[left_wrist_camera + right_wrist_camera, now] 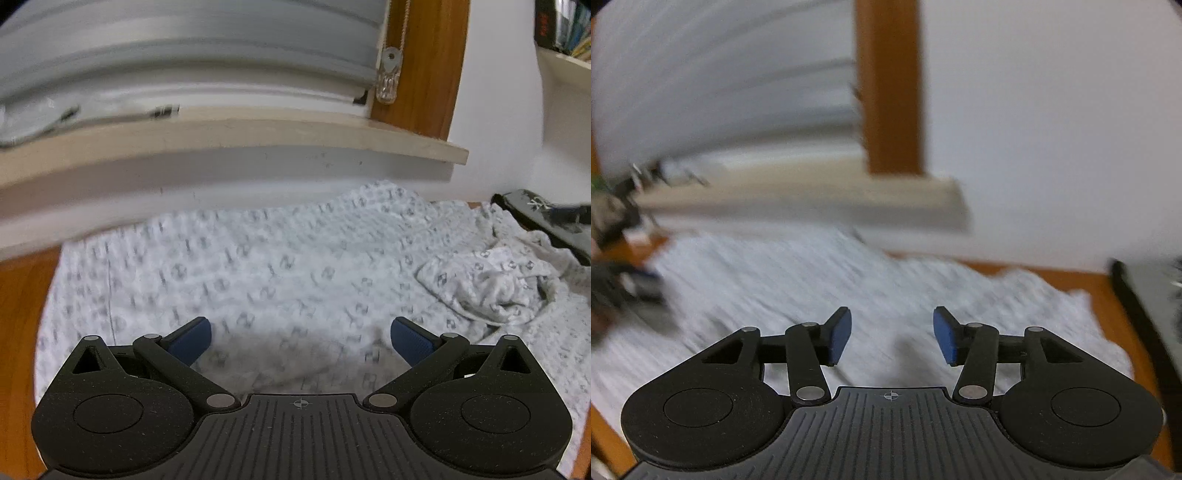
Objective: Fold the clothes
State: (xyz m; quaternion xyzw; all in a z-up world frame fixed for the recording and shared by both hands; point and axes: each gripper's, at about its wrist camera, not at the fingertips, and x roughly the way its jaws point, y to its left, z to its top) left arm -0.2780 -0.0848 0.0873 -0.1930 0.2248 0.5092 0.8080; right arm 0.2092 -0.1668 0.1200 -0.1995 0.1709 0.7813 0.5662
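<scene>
An orange-brown wooden table (18,332) carries a spread white patterned garment (277,266).

Ahead of you at 12 o'clock: white wall (498,110), grey blind (184,48), pale sill (258,136), orange-brown frame (424,62). Shelf (565,62) at 2 o'clock. Wooden table (1104,295) below.

Soft white patterned cloth garment (280,266) lies on a smooth orange-brown wooden table (18,332); matt black plastic left gripper (301,338) carries ribbed blue pads (410,339).
</scene>
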